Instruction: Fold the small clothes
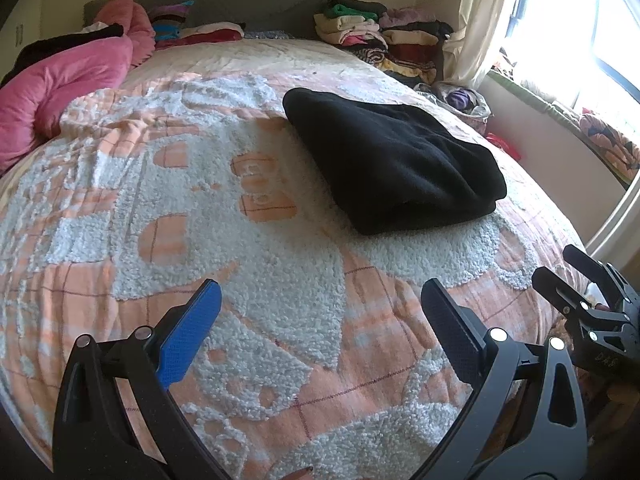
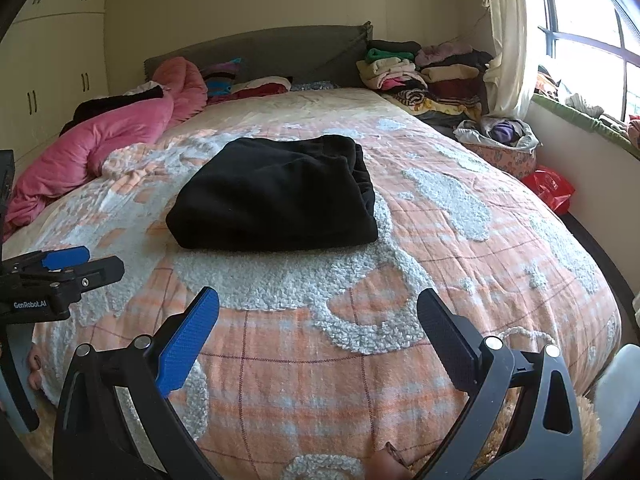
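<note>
Bedspread (image 2: pixel 440 240) holds folded black garment (image 2: pixel 276 196) beyond both spread, empty tongs (image 2: pixel 318 320)

Folded black garment (image 1: pixel 394 166) lies on bedspread (image 1: pixel 240 280).

one folded black garment (image 2: pixel 276 196) is seen on one bed (image 2: pixel 460 280). two grippers are counted, a left gripper (image 1: pixel 320 336) and a right gripper (image 2: pixel 318 340), each with two fingers. one pink duvet (image 2: pixel 100 140), one basket (image 2: pixel 500 152) and one red bag (image 2: pixel 550 190) are seen.
</note>
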